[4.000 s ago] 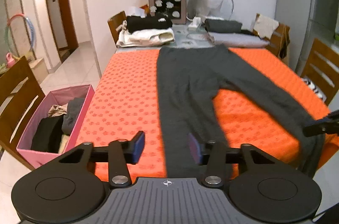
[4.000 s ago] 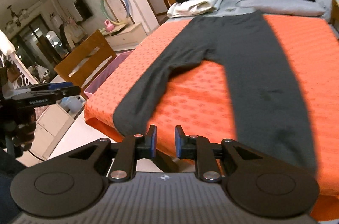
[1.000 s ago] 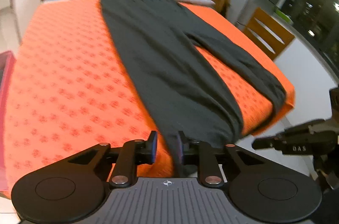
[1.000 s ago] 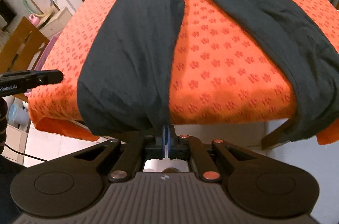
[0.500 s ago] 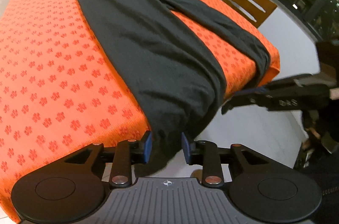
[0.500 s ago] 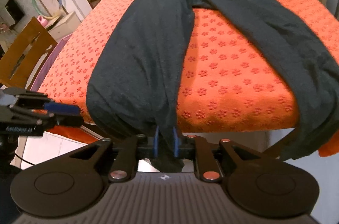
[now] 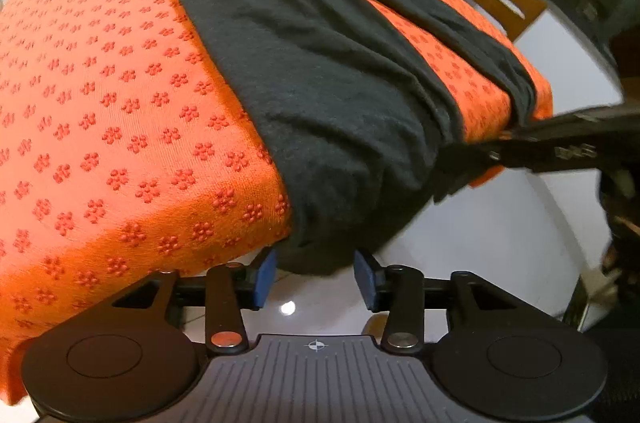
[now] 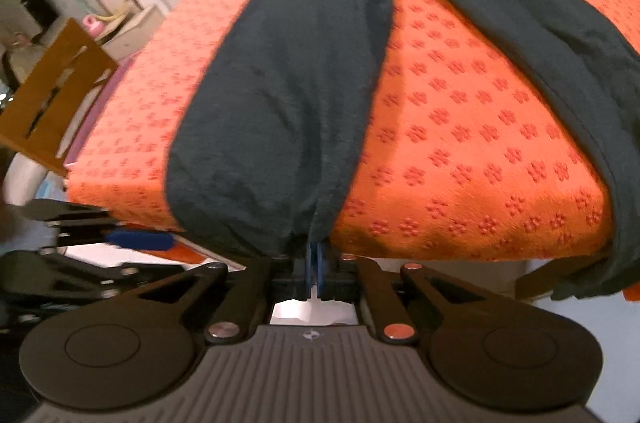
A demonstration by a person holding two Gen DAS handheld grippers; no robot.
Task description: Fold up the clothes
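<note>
Flat across the orange tablecloth (image 7: 120, 111) a pair of dark trousers (image 7: 304, 63) is spread, with both cuffs draped over the near table edge. One cuff's inner corner is pinched by the right gripper (image 8: 314, 265), whose blue pads are pressed together on the cloth. The left gripper (image 7: 316, 279) is held spread (its jaws have just been opening), the same cuff's hem hanging just between the pads, which are not pressed on it.
</note>
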